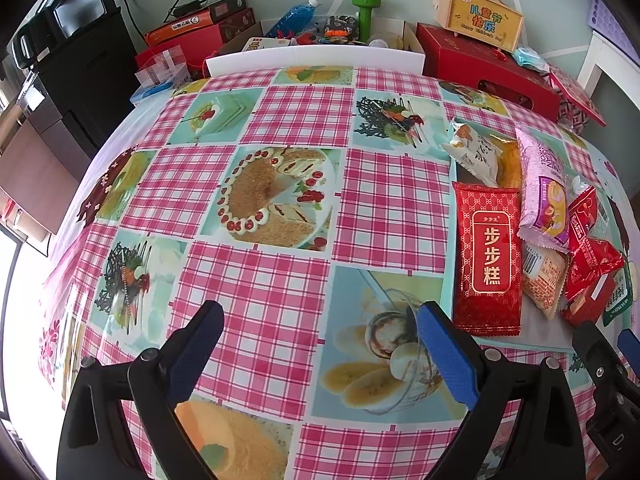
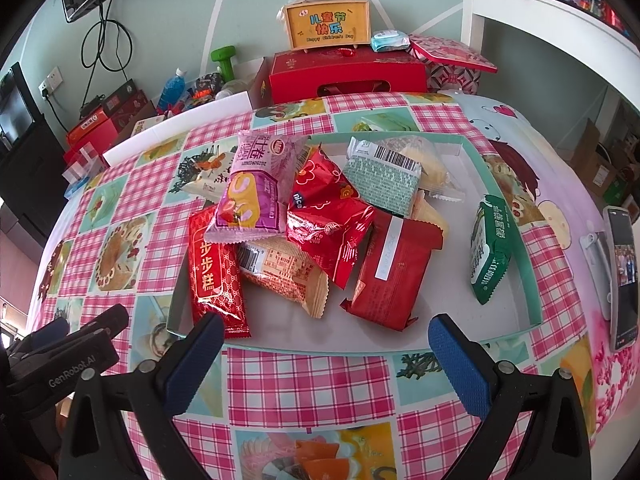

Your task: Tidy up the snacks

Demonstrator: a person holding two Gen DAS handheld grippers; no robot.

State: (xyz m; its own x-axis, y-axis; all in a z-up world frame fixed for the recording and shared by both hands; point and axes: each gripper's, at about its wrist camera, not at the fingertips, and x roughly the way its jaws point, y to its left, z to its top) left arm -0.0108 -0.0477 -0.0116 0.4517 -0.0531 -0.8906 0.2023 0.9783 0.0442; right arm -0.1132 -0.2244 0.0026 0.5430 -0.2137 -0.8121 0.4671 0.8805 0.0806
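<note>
A shallow teal-rimmed tray (image 2: 532, 280) holds a loose heap of snack packets. Among them are a long red packet (image 2: 216, 268) overhanging the left rim, a pink one (image 2: 252, 192), a shiny red one (image 2: 328, 216), a dark red one (image 2: 392, 268) and a green one (image 2: 490, 248) leaning on the right wall. A white packet (image 2: 212, 184) lies at the tray's far left corner. My right gripper (image 2: 326, 326) is open just before the tray's near rim, holding nothing. My left gripper (image 1: 320, 316) is open over bare tablecloth, left of the long red packet (image 1: 488, 260).
A red gift box (image 2: 348, 74) with a yellow handled box (image 2: 328, 26) on it stands behind the tray. A white board (image 1: 316, 58) edges the table's far side, with clutter beyond. A phone (image 2: 624, 272) on a stand is right of the tray.
</note>
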